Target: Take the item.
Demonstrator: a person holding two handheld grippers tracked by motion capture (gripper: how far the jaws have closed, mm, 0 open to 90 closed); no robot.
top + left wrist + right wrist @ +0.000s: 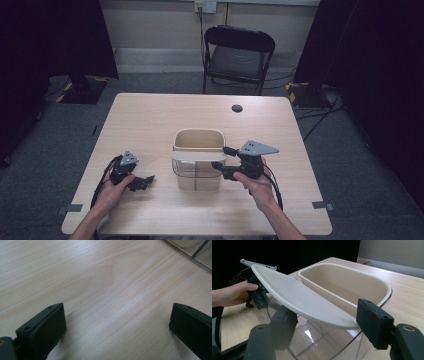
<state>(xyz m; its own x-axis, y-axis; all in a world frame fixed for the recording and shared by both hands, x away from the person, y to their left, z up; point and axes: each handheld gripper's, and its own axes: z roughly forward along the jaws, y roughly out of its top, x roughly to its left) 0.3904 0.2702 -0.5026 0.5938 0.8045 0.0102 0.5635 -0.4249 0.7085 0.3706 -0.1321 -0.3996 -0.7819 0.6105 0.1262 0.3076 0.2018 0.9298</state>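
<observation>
**Right gripper view: jaws either side of the lid edge**

Right gripper view, near field: the right gripper (325, 326) has its two black jaws standing apart with the near end of the white lid (299, 298) between them. The left-hand jaw sits just beside or under the lid's rim; contact there cannot be told. The right-hand jaw stands clear of the lid, so no clamp is seen.

The lid lies tilted across the front half of the clear container (329, 345). A cream inner tub (344, 282) sits in the container's back half, uncovered.

High view: the container (197, 176) stands near the middle of the wooden table (150, 120), and the right gripper (223, 160) meets it from the right side, held in the person's right hand (257, 185).

Left gripper (145, 181): rests on the table well to the left of the container, in the left hand (112, 192). Left gripper view: jaws wide apart, bare tabletop (105, 290) between them.

Beyond the table: a black folding chair (239, 55).
</observation>
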